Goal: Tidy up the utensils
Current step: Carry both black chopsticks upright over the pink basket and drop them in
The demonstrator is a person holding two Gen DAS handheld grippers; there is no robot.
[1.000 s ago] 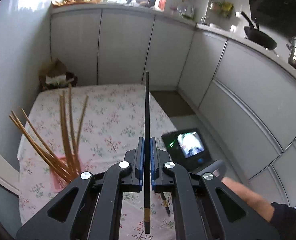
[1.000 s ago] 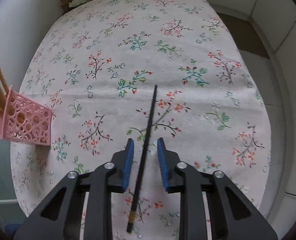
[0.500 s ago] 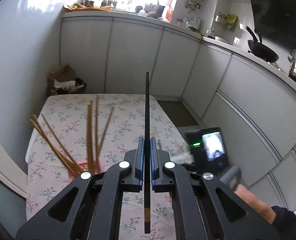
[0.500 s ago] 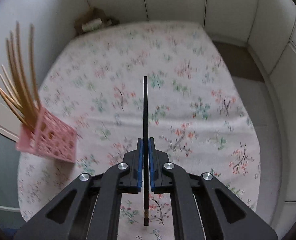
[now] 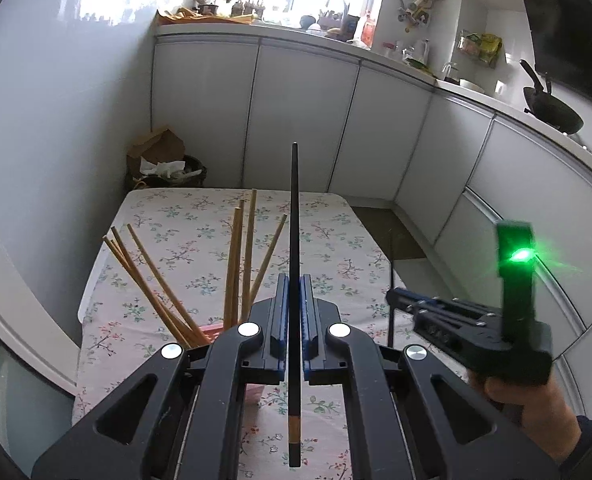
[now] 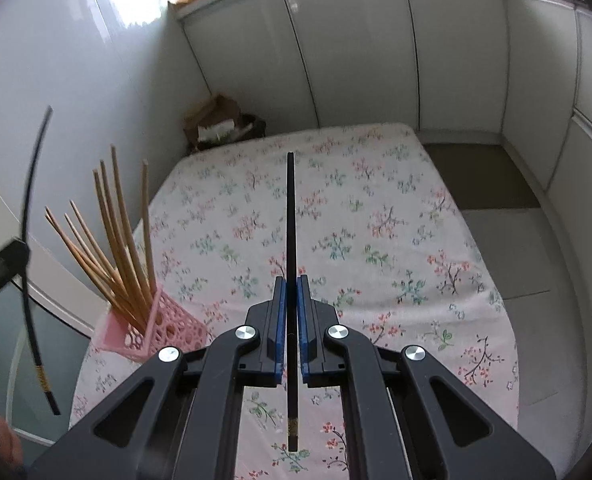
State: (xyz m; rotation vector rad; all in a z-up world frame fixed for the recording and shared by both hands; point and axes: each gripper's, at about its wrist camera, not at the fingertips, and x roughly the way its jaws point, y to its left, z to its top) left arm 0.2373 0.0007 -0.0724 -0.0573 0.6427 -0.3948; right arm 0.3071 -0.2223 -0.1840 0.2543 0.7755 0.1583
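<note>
My left gripper (image 5: 294,280) is shut on a black chopstick (image 5: 294,216) that points upward, held above the table. My right gripper (image 6: 292,282) is shut on a second black chopstick (image 6: 290,216), also lifted off the table. A pink lattice holder (image 6: 164,332) with several wooden chopsticks (image 6: 112,240) stands at the table's left edge; in the left wrist view the wooden chopsticks (image 5: 240,256) rise just left of my left gripper. The right gripper shows at the right of the left wrist view (image 5: 391,300), the left one's chopstick (image 6: 30,240) at the left of the right wrist view.
The table wears a floral cloth (image 6: 375,216). White cabinets (image 5: 303,120) curve round the back and right. A bin with a paper bag (image 5: 164,164) stands behind the table. A wok (image 5: 551,110) sits on the counter at right.
My right gripper closed on the black chopstick that lay on the cloth and lifted it. Both grippers rose and tilted up; the left came closer to the holder.
</note>
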